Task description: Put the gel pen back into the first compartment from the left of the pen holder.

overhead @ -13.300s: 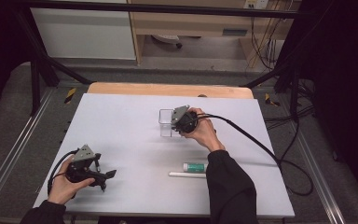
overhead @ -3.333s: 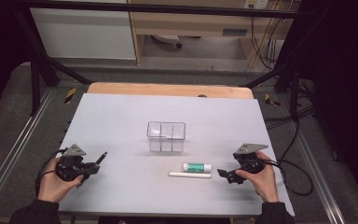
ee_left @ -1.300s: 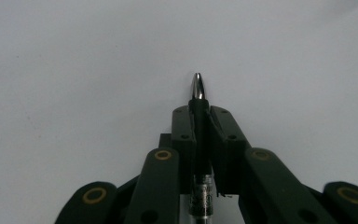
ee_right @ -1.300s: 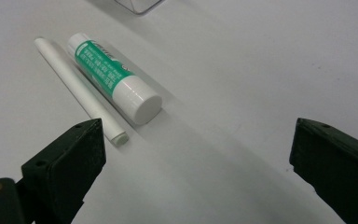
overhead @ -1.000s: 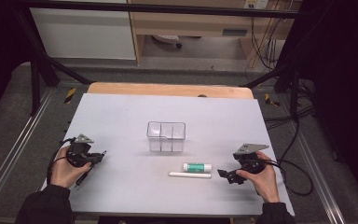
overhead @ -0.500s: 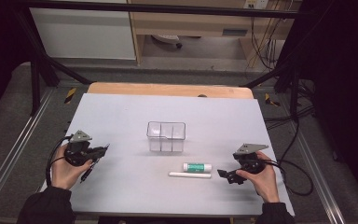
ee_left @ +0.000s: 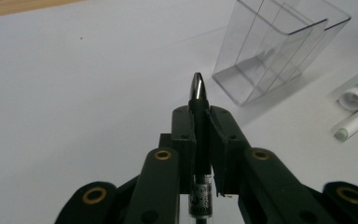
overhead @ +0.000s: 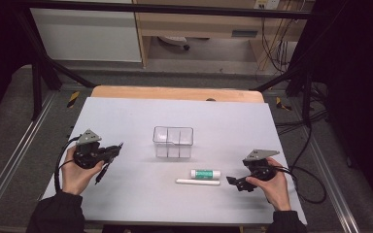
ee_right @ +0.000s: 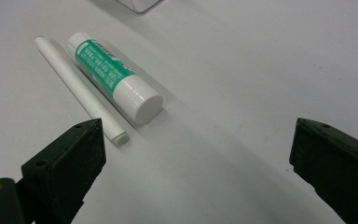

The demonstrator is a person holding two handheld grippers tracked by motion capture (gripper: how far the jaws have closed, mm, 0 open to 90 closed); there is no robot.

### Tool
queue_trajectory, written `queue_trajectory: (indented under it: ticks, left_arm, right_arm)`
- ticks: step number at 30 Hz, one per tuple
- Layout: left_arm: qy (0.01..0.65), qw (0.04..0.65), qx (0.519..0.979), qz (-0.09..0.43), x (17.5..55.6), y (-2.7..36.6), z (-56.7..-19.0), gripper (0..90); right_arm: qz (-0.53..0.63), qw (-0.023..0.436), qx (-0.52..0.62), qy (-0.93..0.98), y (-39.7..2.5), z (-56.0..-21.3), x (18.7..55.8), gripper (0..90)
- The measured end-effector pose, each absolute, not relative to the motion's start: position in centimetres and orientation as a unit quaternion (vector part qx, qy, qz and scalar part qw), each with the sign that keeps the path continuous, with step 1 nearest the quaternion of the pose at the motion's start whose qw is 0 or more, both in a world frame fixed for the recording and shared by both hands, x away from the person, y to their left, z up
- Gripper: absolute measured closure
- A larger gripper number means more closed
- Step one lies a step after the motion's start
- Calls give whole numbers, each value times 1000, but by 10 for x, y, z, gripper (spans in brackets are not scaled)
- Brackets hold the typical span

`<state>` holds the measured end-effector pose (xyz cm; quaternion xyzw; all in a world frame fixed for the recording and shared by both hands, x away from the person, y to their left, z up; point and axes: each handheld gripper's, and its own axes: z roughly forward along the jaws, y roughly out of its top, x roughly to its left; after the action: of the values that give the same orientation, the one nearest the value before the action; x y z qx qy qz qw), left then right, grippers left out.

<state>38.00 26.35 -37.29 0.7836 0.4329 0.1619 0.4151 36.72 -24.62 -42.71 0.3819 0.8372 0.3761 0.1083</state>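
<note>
My left gripper (overhead: 114, 149) (ee_left: 200, 116) is shut on a black pen (ee_left: 199, 105), whose silver tip sticks out past the jaws toward the clear box; the pen's tail (overhead: 102, 173) hangs back over the hand. A clear plastic box (overhead: 173, 141) (ee_left: 272, 49) with dividers stands at the table's middle. In front of it lie a green-and-white glue stick (overhead: 205, 174) (ee_right: 114, 77) and a thin white stick (overhead: 197, 182) (ee_right: 79, 91), side by side. My right gripper (overhead: 233, 182) (ee_right: 200, 158) is open, low over the table just right of them, its jaws wide apart.
The white table top (overhead: 141, 116) ends in a wooden strip (overhead: 175, 93) at the far edge. Black cables (overhead: 306, 189) trail off the right side. Metal frame rails (overhead: 9, 160) run along both sides of the table.
My left gripper has lifted and moved forward and right with the pen, turning toward the clear box. The right gripper has stayed put.
</note>
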Motion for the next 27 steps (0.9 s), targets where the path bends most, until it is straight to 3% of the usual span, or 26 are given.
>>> queue_trajectory:
  ticks: [27]
  left_arm:
    - [386, 495, 754, 193, 400, 201, -327, 801]
  right_arm:
    - [375, 106, 382, 838, -246, -428, 367, 42]
